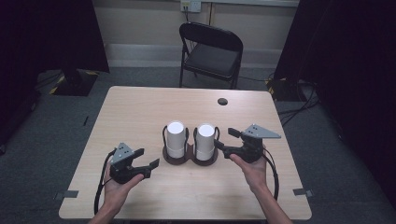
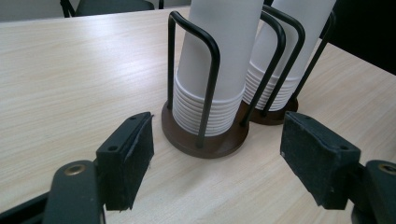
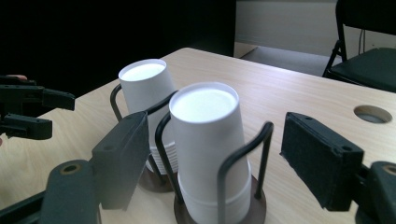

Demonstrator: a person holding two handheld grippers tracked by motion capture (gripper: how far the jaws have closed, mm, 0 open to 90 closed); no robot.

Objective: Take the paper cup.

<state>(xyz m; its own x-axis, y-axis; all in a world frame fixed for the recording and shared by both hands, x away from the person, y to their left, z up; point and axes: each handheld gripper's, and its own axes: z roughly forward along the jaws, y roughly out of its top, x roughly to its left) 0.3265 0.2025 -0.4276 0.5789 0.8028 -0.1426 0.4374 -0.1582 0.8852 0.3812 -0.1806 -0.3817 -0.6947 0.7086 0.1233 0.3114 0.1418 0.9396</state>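
Two stacks of white paper cups stand side by side near the middle of the pale wooden surface point(image 1: 140, 112), each upside down in a black wire holder on a round dark base, the bases touching. Their long axes run straight up, closed bottoms on top, rims stacked low in tight rings. At the left, the left claw point(image 1: 148, 158) is held by a hand near the front edge, jaws spread wide with nothing between them, aimed right and away toward the left cup stack point(image 1: 176, 138); it stands apart from that holder. Just right of it is the right cup stack point(image 1: 204, 141). At the far right, the right claw point(image 1: 225, 140) points left at this stack, jaws parted and empty, its tips just beside the cups.
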